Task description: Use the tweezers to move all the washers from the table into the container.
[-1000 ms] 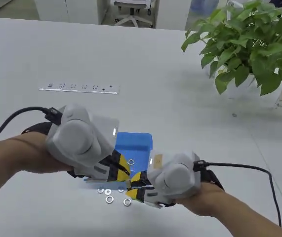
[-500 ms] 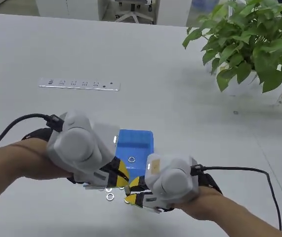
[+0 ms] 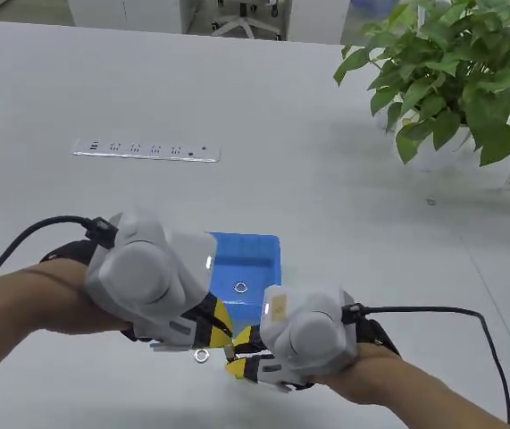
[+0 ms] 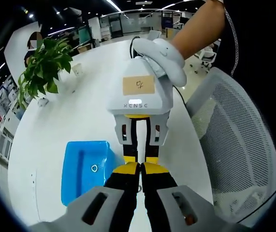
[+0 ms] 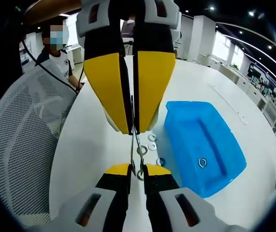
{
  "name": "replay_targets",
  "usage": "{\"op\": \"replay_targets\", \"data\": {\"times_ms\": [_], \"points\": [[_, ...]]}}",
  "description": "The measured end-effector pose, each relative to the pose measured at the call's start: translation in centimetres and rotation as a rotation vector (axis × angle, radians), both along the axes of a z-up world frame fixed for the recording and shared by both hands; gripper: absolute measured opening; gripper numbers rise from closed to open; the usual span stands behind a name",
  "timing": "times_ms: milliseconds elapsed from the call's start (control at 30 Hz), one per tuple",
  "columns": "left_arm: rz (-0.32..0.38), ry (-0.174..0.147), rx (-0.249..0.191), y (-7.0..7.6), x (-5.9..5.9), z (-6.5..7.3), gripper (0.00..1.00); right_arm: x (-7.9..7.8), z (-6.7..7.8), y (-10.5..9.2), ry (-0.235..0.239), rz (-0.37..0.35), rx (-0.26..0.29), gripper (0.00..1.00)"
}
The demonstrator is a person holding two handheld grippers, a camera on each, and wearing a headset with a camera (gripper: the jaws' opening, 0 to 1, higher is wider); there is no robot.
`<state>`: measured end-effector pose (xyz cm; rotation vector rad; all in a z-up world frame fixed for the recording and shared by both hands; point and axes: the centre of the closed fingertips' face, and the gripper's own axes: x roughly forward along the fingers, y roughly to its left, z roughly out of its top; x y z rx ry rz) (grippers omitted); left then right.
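a broad white surface (image 3: pixel 326 170) is seen in the head view, with a leafy plant (image 3: pixel 451 80) stood at its far right and a power strip (image 3: pixel 146 150) laid flat towards the far left. a mesh chair (image 4: pixel 234 145) is seen just beside the surface in the left gripper view. a blue container (image 3: pixel 237 248) is set on the surface near the person, just beyond the two grippers, which are held tip to tip in front of it. the left tongs (image 4: pixel 138 168) are almost together, and in the right gripper view they are seen clamped on the thin metal tweezers (image 5: pixel 133 137). the right tongs (image 5: pixel 138 170) are set at a narrow gap, with the other end of the tweezers between them; whether that end is pressed cannot be told. a few washers (image 5: pixel 142 150) are scattered on the surface just beside the container's near wall, close to the tweezers. one more washer (image 5: pixel 202 163) is seen lying flat on the container's floor.
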<state>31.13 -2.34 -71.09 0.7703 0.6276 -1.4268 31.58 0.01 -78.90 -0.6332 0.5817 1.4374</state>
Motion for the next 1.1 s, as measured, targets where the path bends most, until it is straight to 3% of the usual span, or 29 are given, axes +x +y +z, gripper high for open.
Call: {"op": "replay_targets", "data": {"times_ms": [600,1100], "points": [[0.014,0.004,-0.003,-0.02,0.42,-0.40,0.06,0.15,-0.55,0.07,0.026,-0.009,0.000,0.12],[0.022,0.014,-0.015,-0.34,0.62,-0.43,0.06,0.16,-0.73,-0.05,0.076,-0.057,0.002,0.10]]}}
